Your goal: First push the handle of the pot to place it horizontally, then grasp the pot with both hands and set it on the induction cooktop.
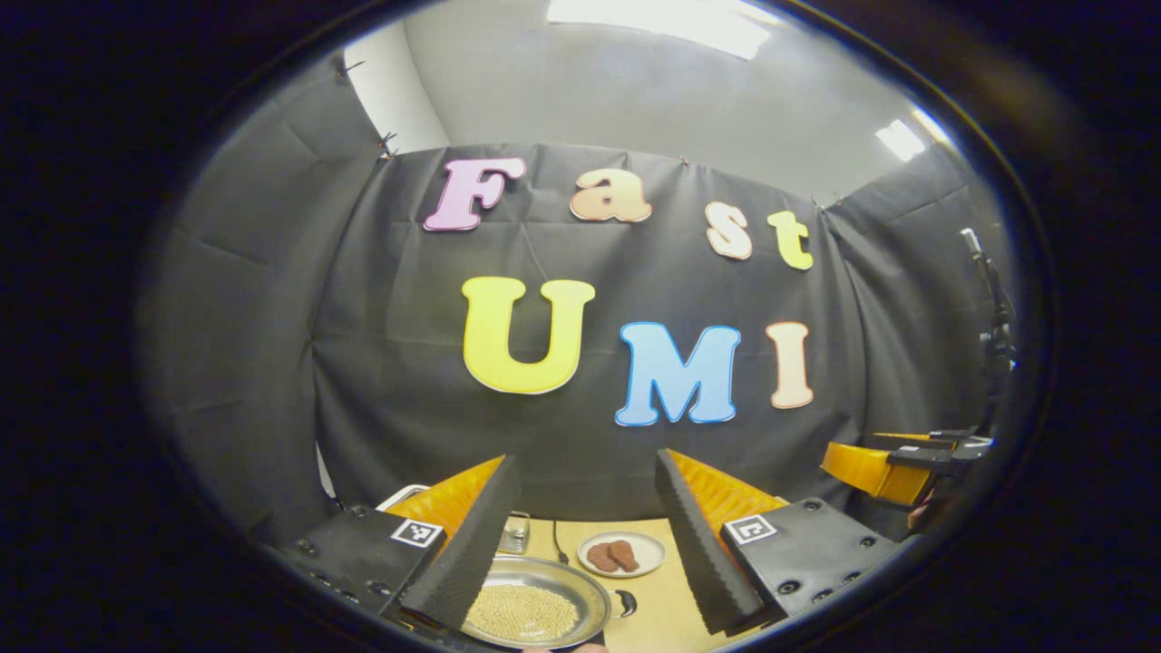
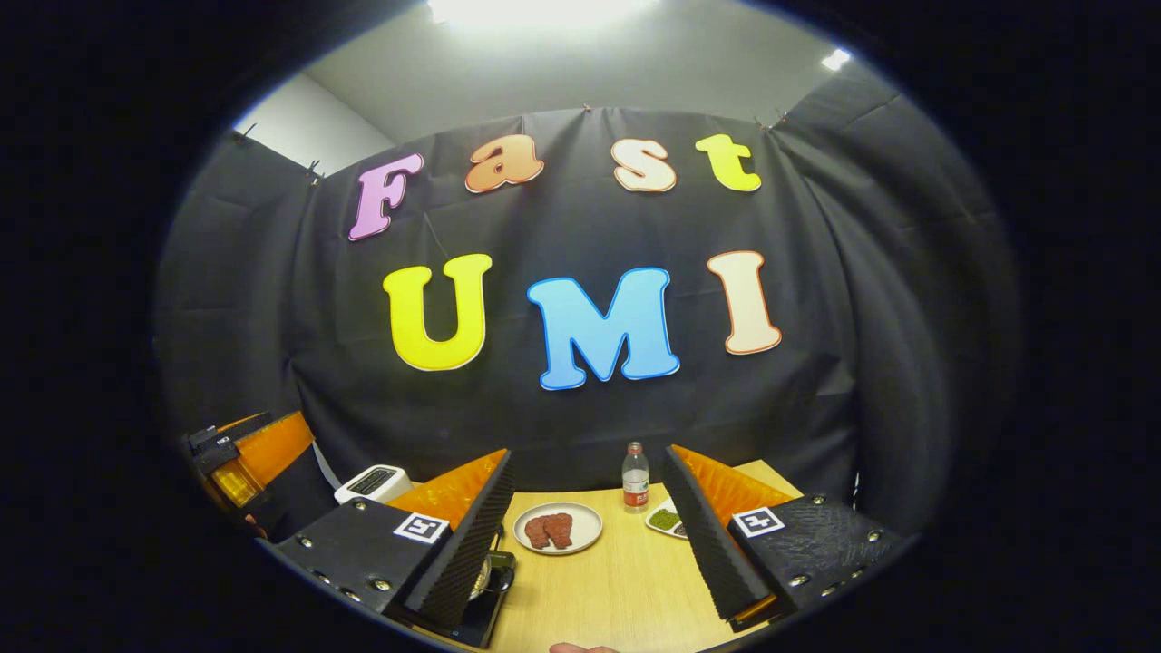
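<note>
In the left gripper view a shallow metal pot [image 1: 535, 606] holding pale yellow grains sits on the wooden table low between my fingers, its short black handle [image 1: 626, 602] on its right side. My left gripper [image 1: 585, 461] is open above it and holds nothing. My right gripper [image 2: 588, 453] is open too, over bare table. Behind its left finger show a sliver of the pot's rim [image 2: 482, 575] and a flat black object [image 2: 490, 606] that I cannot identify. Each gripper also appears at the other view's edge: the right gripper [image 1: 907, 458] and the left gripper [image 2: 245, 458].
A white plate of brown pieces [image 2: 557, 528] lies mid-table, also in the left gripper view as the plate [image 1: 621, 553]. Farther back stand a small bottle [image 2: 635, 478], a dish of green food [image 2: 667, 520] and a white toaster [image 2: 374, 483]. A black cable [image 1: 558, 540] runs behind the pot.
</note>
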